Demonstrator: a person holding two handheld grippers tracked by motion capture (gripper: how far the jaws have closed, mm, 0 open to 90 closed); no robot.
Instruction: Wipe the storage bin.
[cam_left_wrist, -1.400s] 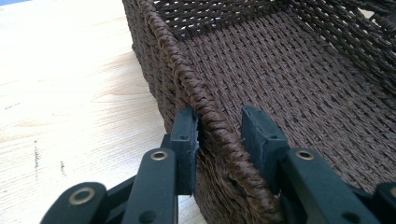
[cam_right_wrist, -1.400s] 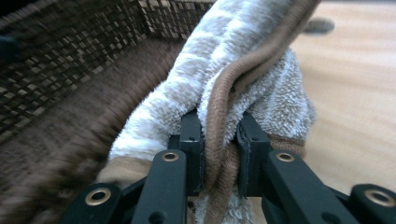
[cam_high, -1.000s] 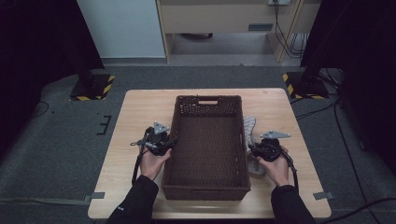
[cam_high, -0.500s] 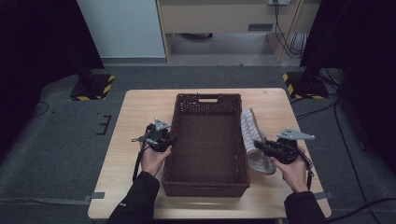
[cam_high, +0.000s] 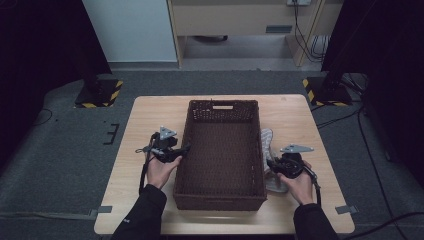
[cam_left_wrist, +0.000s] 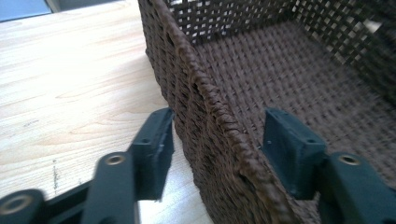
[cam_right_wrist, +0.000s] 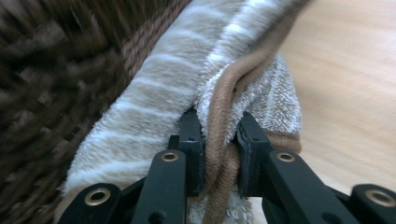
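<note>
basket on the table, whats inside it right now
The brown wicker basket shows only its bare woven floor. The striped slipper lies outside its right wall, gripped by the right tool; the table beneath stays hidden.

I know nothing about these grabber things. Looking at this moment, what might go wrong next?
The right gripper pinches only the brown piped edge of the striped beige fleece slipper, so it might slip free when lifted. The slipper presses against the dark brown woven basket and could snag on its rim. The left gripper has just been opening around the basket's wall, so the basket may shift.
</note>
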